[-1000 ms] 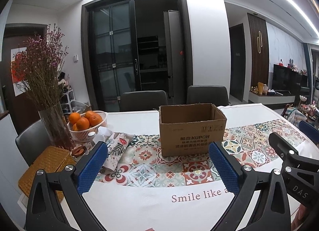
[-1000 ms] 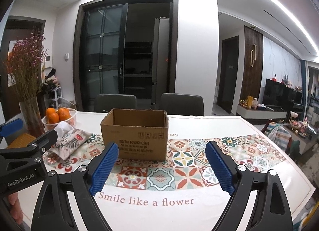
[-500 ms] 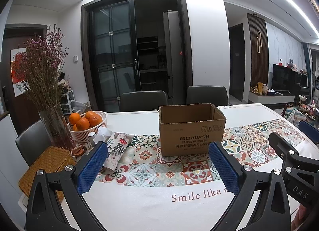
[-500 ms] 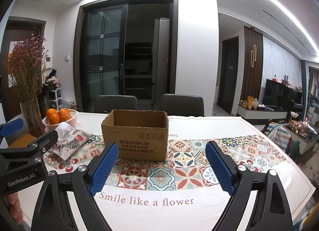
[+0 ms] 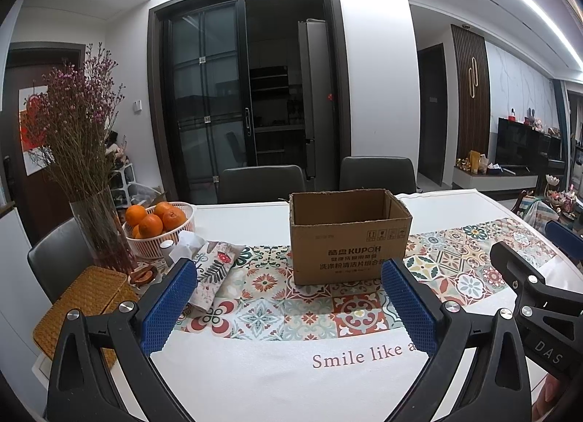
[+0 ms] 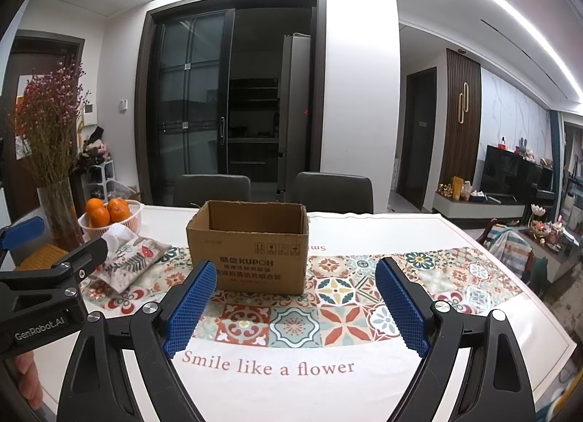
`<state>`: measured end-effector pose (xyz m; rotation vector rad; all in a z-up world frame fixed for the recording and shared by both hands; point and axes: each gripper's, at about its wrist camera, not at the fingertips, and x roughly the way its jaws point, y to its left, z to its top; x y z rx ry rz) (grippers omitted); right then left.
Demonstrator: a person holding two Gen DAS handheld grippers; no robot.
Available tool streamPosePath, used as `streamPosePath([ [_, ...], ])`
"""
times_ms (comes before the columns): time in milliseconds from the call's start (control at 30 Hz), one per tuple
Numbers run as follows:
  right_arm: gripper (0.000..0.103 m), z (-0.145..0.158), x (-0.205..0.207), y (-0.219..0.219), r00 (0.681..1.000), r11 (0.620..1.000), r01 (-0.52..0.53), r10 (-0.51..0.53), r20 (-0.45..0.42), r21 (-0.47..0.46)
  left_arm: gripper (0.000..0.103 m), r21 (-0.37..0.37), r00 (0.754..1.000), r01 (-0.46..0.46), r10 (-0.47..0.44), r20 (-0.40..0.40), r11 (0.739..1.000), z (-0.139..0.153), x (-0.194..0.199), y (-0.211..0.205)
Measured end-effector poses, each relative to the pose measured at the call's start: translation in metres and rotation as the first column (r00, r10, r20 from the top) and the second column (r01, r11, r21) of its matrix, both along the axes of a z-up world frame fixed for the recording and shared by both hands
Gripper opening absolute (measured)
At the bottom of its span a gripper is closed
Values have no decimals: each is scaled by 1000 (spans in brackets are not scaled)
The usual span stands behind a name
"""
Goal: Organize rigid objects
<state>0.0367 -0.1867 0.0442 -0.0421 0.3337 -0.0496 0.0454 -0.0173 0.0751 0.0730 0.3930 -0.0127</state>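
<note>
- My left gripper (image 5: 288, 298) hangs above the near edge of the white table (image 5: 277, 378), its blue-padded jaws spread wide and holding nothing.
- My right gripper (image 6: 296, 303) is the same: jaws wide apart, nothing between them.
- The open brown cardboard box (image 6: 251, 249) stands upright on the patterned tile-print runner (image 6: 328, 320), ahead of both grippers, apart from them.
- A white basket of oranges (image 5: 156, 229) sits far left.

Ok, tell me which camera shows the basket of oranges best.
The left wrist view: the basket of oranges sits nearer and larger there, its white ribbed wall and several oranges plain beside the vase. The right wrist view shows it smaller, near the left edge.
</note>
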Motion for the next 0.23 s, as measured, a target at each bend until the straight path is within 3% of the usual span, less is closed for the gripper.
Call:
streamPosePath([
  [233, 90, 0, 0, 0, 1000, 1000, -1, 1, 0, 1, 103, 0, 1000, -1, 1, -1, 1000, 0, 0, 0],
])
